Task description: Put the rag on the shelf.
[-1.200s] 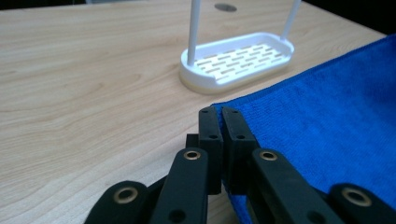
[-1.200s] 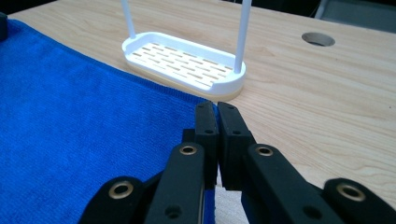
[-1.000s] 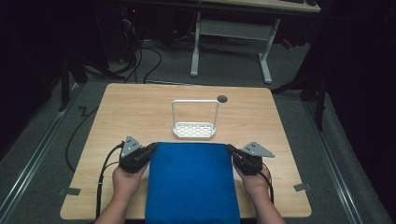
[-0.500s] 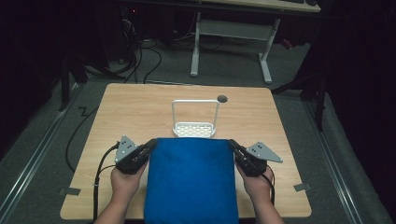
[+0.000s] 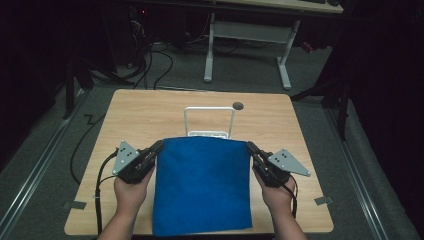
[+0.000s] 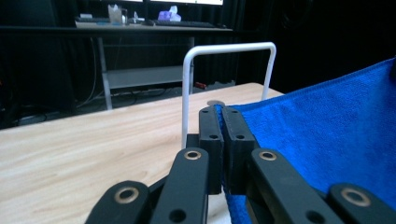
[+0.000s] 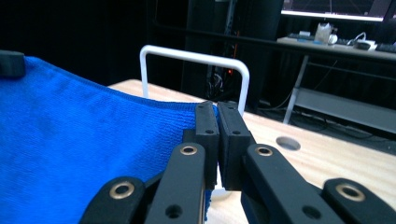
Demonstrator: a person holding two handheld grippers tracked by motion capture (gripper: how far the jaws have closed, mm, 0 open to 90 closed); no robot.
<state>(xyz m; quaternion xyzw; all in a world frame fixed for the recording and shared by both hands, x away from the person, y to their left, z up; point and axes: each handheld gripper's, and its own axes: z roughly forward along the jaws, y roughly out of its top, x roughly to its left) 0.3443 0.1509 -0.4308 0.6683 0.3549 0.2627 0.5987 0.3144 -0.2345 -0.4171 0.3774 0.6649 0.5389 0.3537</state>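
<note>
Across the lower centre of the high view, a blue towel (image 5: pixel 202 185) is stretched over the wooden table (image 5: pixel 150 115). The left gripper (image 5: pixel 157 146) pinches its upper-left corner, the right gripper (image 5: pixel 248 145) its upper-right corner, jaws clamped tight. A white wire rack (image 5: pixel 209 120) stands just behind. No readable writing anywhere.

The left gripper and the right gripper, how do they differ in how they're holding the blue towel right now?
The left gripper clamps the far left corner of the blue towel, while the right gripper clamps the far right corner. In the high view the left gripper angles up and to the right, the right gripper up and to the left. Both are shut on the towel, holding its far edge up in front of the white rack.
</note>
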